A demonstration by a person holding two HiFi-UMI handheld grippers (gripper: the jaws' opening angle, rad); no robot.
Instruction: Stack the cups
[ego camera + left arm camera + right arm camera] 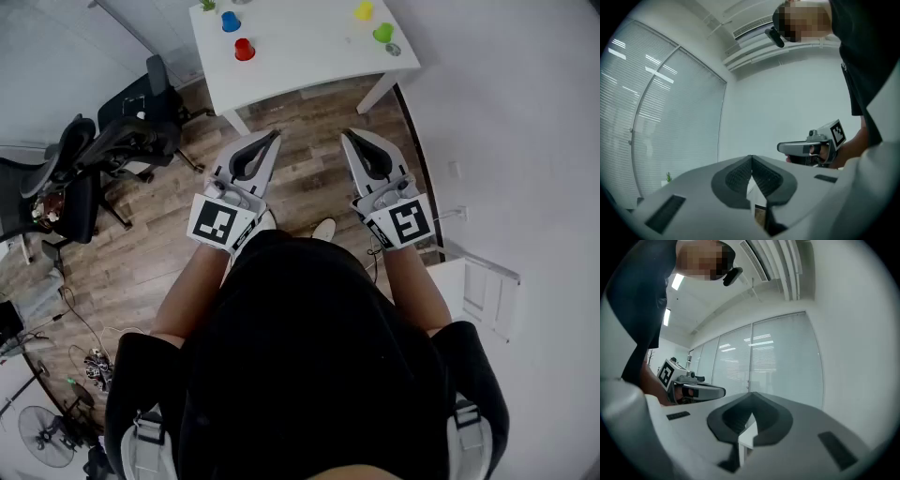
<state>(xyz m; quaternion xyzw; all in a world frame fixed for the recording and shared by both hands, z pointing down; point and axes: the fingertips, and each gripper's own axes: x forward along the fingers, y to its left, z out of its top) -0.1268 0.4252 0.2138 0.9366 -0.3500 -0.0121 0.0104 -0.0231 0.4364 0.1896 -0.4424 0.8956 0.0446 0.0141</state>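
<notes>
Four cups stand apart on the white table (pixel 300 56) at the top of the head view: a blue cup (pixel 230 21) and a red cup (pixel 244 49) on its left part, a yellow cup (pixel 364 10) and a green cup (pixel 382 33) on its right. My left gripper (pixel 276 137) and right gripper (pixel 346 136) hover side by side over the wooden floor, short of the table's near edge, both shut and empty. In the left gripper view the jaws (pixel 751 157) meet with nothing between them. The right gripper (pixel 751 393) looks the same in its own view.
Black office chairs (pixel 112 150) crowd the left side of the floor. A small plant (pixel 207 5) sits at the table's far edge, and a small round thing (pixel 393 49) lies by the green cup. A white wall and a low white unit (pixel 483 286) close the right.
</notes>
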